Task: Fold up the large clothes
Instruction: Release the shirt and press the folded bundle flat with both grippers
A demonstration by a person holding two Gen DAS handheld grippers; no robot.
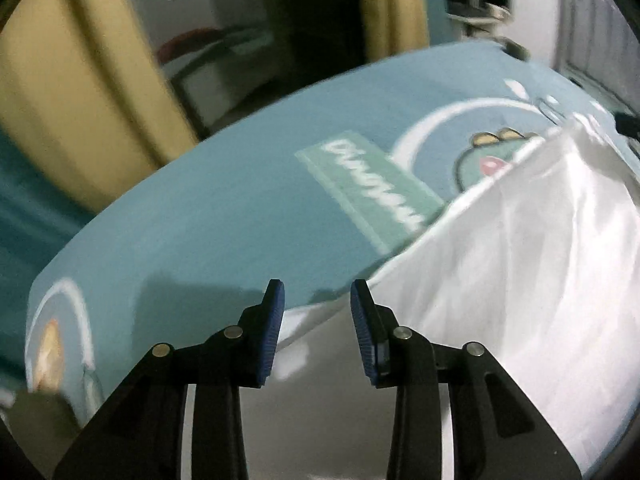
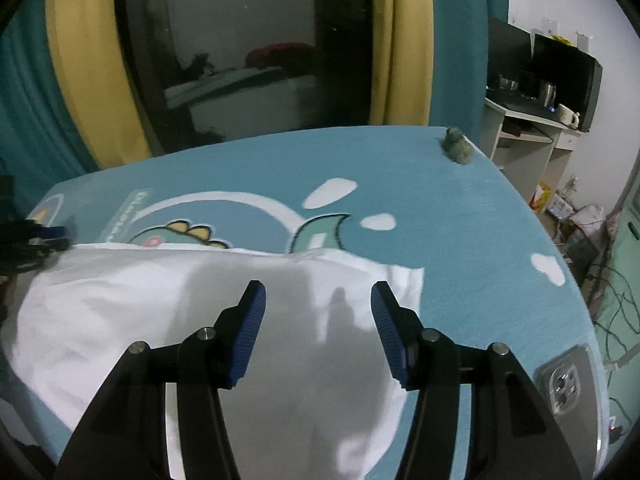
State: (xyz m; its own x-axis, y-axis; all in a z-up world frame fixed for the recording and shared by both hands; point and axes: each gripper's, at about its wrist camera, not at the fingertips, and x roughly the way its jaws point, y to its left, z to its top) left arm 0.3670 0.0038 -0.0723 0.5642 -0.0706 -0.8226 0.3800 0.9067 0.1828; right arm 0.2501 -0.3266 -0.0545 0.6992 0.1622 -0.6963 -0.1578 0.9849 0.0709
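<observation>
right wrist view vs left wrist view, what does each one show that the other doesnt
Only the right wrist view shows the phone lying camera-up near the bed's edge, the small grey-green plush at the far corner, the desk with a mug, and the right gripper, open over the cloth.

Only the left wrist view shows the green label with white lettering clearly, and the left gripper close up, open with nothing between its pads.

Both show the white garment spread on the blue dinosaur-print bedcover, and the yellow curtain behind.
</observation>
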